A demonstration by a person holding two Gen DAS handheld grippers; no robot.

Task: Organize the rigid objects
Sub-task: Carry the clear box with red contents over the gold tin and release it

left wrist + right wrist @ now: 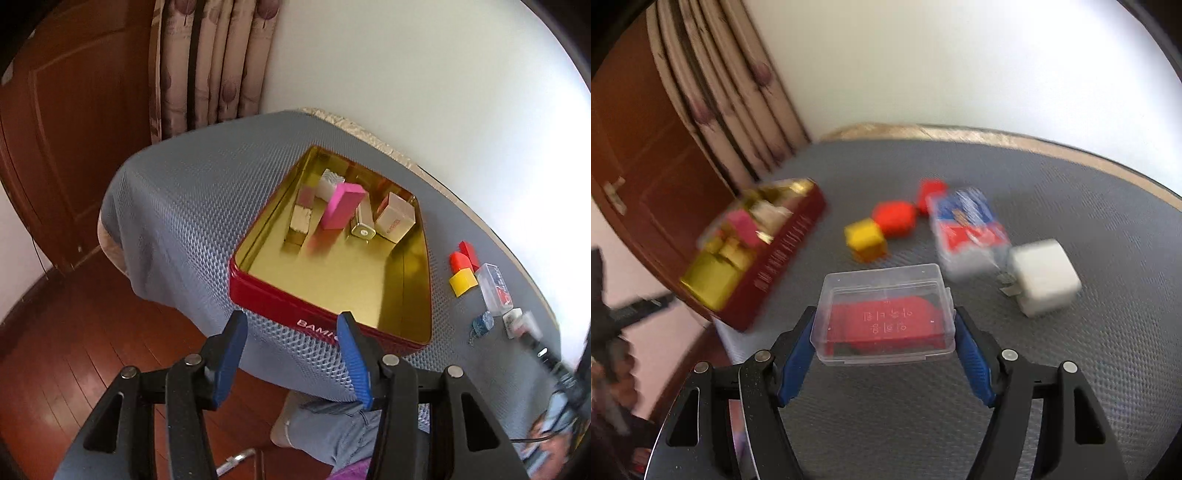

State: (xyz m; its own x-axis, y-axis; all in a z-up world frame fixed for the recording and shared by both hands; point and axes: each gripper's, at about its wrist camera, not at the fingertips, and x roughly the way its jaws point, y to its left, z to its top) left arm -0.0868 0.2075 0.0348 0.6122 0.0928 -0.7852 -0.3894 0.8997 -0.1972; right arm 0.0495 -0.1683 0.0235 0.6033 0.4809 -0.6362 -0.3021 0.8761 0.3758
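Grey mesh-covered table was occupied by a red tin with gold lining. Right of that tin, a clear plastic box was clamped crosswise in the right tongs. Left tongs were held apart, empty, nearer the tin.

Both cameras look down and forward along their tools at the bench; both views share the red tin and blocks.

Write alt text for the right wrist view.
The right tool grips a clear plastic box holding something red above a grey mat. Beyond lie a yellow block, red blocks, a white charger and a red tin.
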